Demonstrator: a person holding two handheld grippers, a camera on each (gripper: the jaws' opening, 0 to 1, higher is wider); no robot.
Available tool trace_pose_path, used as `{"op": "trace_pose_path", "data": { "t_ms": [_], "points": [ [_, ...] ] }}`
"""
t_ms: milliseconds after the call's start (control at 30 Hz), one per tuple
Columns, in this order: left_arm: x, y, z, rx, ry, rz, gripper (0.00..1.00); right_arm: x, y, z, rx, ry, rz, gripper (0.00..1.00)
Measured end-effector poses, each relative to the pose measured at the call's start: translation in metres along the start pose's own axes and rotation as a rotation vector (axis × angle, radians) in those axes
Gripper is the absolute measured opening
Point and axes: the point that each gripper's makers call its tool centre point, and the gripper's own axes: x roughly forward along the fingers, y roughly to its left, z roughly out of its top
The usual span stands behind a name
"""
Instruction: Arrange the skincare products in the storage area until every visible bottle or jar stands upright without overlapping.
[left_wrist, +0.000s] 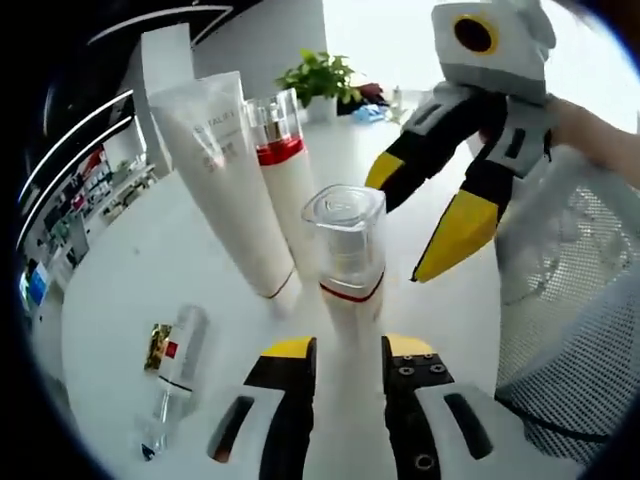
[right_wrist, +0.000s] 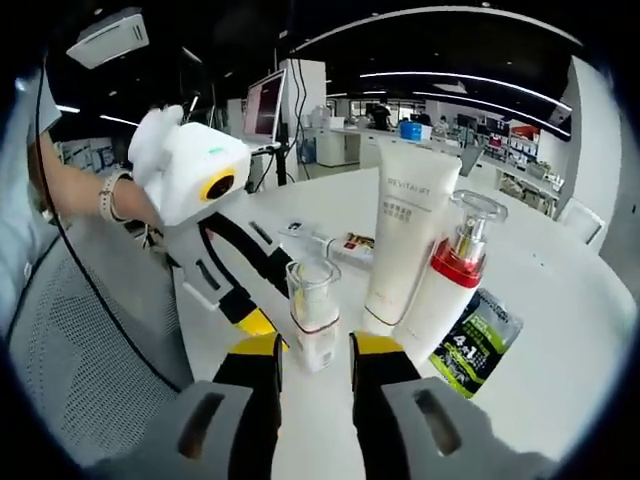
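Note:
A white bottle with a clear cap and a red band (left_wrist: 347, 240) (right_wrist: 312, 310) stands upright on the white table (left_wrist: 130, 270). My left gripper (left_wrist: 350, 347) is shut on its base, one jaw on each side. My right gripper (left_wrist: 422, 205) (right_wrist: 313, 347) hangs open just behind and right of that bottle, apart from it. A tall white tube (left_wrist: 225, 180) (right_wrist: 410, 235) stands on its cap beside a white pump bottle with a red collar (left_wrist: 282, 175) (right_wrist: 448, 285); the two touch. A small clear bottle (left_wrist: 172, 375) lies flat at the left.
A black-and-green sachet (right_wrist: 480, 345) lies by the pump bottle, and a small flat box (right_wrist: 352, 245) lies behind. A mesh chair back (left_wrist: 570, 330) (right_wrist: 90, 330) crowds the table edge. A potted plant (left_wrist: 320, 75) stands at the far side. A gold item (left_wrist: 156, 345) rests against the lying bottle.

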Motion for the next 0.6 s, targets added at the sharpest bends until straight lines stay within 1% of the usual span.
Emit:
{"op": "trace_pose_path", "data": {
  "t_ms": [33,67,100,200,233,300,400,467,600],
  "points": [
    [0.0,-0.001,0.0,0.002,0.005,-0.003,0.2,0.001,0.0,-0.001,0.007,0.003,0.007,0.23],
    [0.001,-0.002,0.001,0.005,0.008,-0.008,0.19,0.002,0.002,-0.004,0.02,0.021,0.03,0.22],
    [0.002,-0.003,0.001,0.006,0.01,-0.012,0.18,0.003,0.002,-0.005,0.016,0.03,0.032,0.21],
    [0.004,-0.006,0.0,0.003,0.022,-0.024,0.15,0.007,0.001,-0.015,0.021,0.104,0.045,0.17],
    [0.004,-0.007,-0.001,-0.006,0.024,-0.028,0.13,0.009,0.001,-0.016,0.018,0.109,0.045,0.16],
    [0.004,-0.007,-0.002,-0.02,0.029,-0.031,0.11,0.011,0.002,-0.021,0.042,0.143,0.064,0.14],
    [0.006,-0.006,-0.001,-0.024,0.035,-0.033,0.09,0.013,0.006,-0.022,0.045,0.147,0.091,0.11],
    [0.007,-0.007,0.0,-0.027,0.037,-0.04,0.07,0.016,0.006,-0.023,0.052,0.156,0.099,0.11],
    [0.009,-0.007,0.0,-0.021,0.042,-0.043,0.07,0.02,0.008,-0.026,0.054,0.178,0.115,0.12]
  ]
}}
